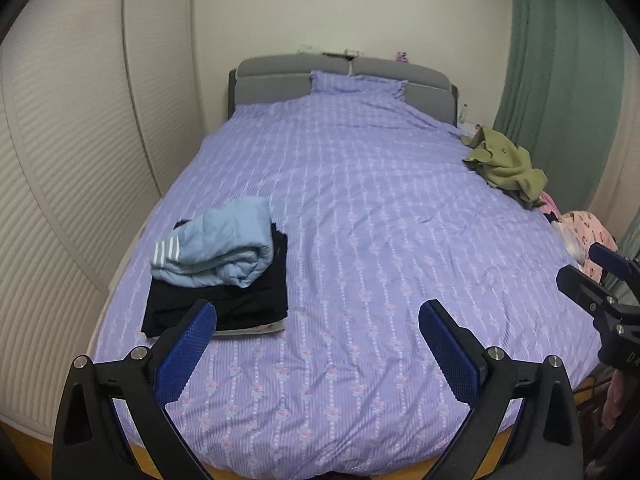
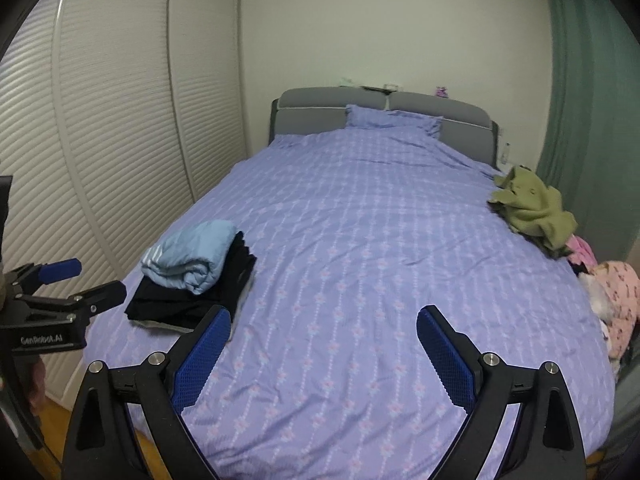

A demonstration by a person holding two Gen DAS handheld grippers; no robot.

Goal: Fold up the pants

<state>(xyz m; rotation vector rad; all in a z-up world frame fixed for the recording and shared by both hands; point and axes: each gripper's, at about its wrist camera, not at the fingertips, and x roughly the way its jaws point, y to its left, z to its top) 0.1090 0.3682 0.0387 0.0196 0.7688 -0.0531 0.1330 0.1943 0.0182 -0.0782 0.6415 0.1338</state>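
A folded stack lies at the bed's near left: light blue pants with white stripes [image 1: 216, 240] on top of folded black garments [image 1: 224, 300]; the stack also shows in the right wrist view [image 2: 192, 256]. An unfolded olive green garment [image 1: 506, 164] lies crumpled at the bed's far right edge, also seen in the right wrist view [image 2: 532, 208]. My left gripper [image 1: 318, 316] is open and empty above the bed's foot, just right of the stack. My right gripper [image 2: 324, 320] is open and empty over the bed's near middle. Each gripper shows at the edge of the other's view.
The bed has a purple patterned cover [image 1: 360, 208], a pillow [image 1: 360, 82] and a grey headboard [image 1: 272, 80]. Pink patterned clothes [image 2: 616, 304] pile at the right edge. White louvered closet doors [image 2: 100, 152] stand on the left, a green curtain [image 1: 560, 60] on the right.
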